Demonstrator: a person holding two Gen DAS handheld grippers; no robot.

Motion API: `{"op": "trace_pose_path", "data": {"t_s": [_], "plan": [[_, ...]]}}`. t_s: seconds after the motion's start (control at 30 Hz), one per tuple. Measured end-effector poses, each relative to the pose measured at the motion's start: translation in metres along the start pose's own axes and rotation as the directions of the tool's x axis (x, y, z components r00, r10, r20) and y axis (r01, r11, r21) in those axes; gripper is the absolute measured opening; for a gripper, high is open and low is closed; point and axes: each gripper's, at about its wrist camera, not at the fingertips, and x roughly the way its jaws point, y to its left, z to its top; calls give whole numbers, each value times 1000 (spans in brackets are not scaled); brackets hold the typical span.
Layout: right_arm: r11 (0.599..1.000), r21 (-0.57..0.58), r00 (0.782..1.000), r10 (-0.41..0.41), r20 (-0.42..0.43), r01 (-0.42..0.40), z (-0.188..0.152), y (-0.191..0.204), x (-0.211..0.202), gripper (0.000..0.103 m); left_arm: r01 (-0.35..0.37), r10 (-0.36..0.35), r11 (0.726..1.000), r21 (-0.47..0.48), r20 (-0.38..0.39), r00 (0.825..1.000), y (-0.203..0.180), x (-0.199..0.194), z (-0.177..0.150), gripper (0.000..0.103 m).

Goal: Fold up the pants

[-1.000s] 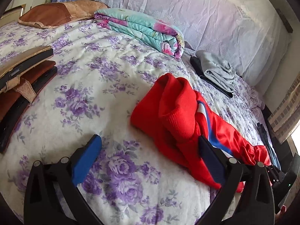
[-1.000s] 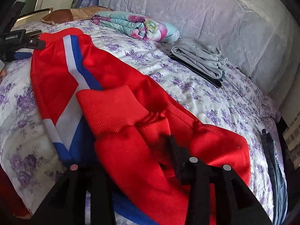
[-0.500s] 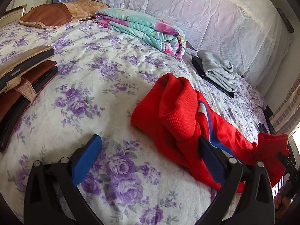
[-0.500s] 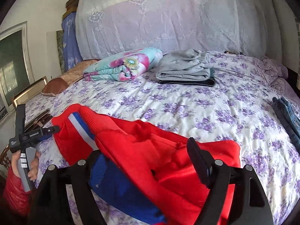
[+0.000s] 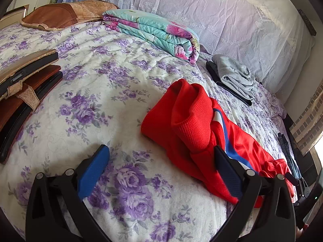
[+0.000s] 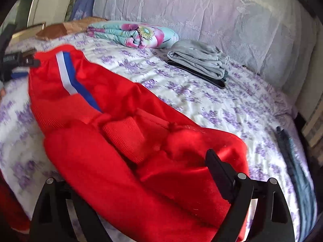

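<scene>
Item, red pants (image 5: 203, 133) with a white and blue side stripe: lying crumpled across the bed (image 5: 97, 104) near its front edge, one ribbed end bunched up toward the middle, the rest trailing toward the bed's right edge; in the right wrist view the same pants (image 6: 125, 141) fill the foreground.

Item, my left gripper (image 5: 159, 167): its fingers (image 5: 93, 169) stand wide apart above the floral bedspread; nothing between them; the right-hand finger crosses in front of the pants' edge, and I cannot tell whether it touches.

Item, my right gripper (image 6: 139, 173): its fingers (image 6: 220, 173) are opening and stand wide; red cloth lies between them, not pinched; the left finger is hidden behind the cloth.

Item, folded floral quilt (image 5: 153, 32): near the head of the bed, against the lace-covered headboard (image 5: 232, 20).

Item, folded grey garment (image 5: 234, 76): stacked on a dark one, toward the bed's far right corner.

Item, brown pillow (image 5: 60, 14): far left corner.

Item, brown and black flat cases (image 5: 22, 88): left edge of the bed.
</scene>
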Motion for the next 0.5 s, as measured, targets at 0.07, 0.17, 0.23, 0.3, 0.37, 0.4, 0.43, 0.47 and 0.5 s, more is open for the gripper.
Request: {"op": "trace_pose_path", "data": {"t_s": [0.07, 0.17, 0.23, 0.3, 0.37, 0.4, 0.43, 0.47, 0.5], "plan": [[999, -17, 999, -39, -2, 39, -4, -2, -1, 88, 0, 0, 1000, 0, 0, 1000, 0, 0, 0, 99], [986, -70, 988, -154, 4, 154, -11, -8, -3, 89, 0, 0, 1000, 0, 0, 1000, 0, 0, 0, 99], [967, -82, 970, -242, -7, 241, -17, -21, -2, 92, 0, 0, 1000, 0, 0, 1000, 0, 0, 0, 99], [959, -50, 959, -280, -37, 278, -26, -42, -2, 93, 0, 0, 1000, 0, 1, 1000, 0, 0, 0, 99], [942, -30, 940, -336, -63, 335, -34, -59, -3, 93, -1, 1, 1000, 0, 1, 1000, 0, 0, 0, 99], [938, -21, 935, -347, -72, 346, -38, -66, -4, 94, -1, 1, 1000, 0, 1, 1000, 0, 0, 0, 99], [937, -8, 934, -349, -82, 349, -41, -72, -5, 95, -1, 1, 1000, 0, 1, 1000, 0, 0, -1, 99], [939, 8, 935, -342, -91, 344, -44, -76, -6, 95, -1, 1, 1000, -1, 1, 1000, 0, 0, 0, 99], [940, 13, 936, -339, -91, 342, -46, -77, -7, 95, -1, 1, 1000, -1, 1, 1000, 0, 0, -1, 99]]}}
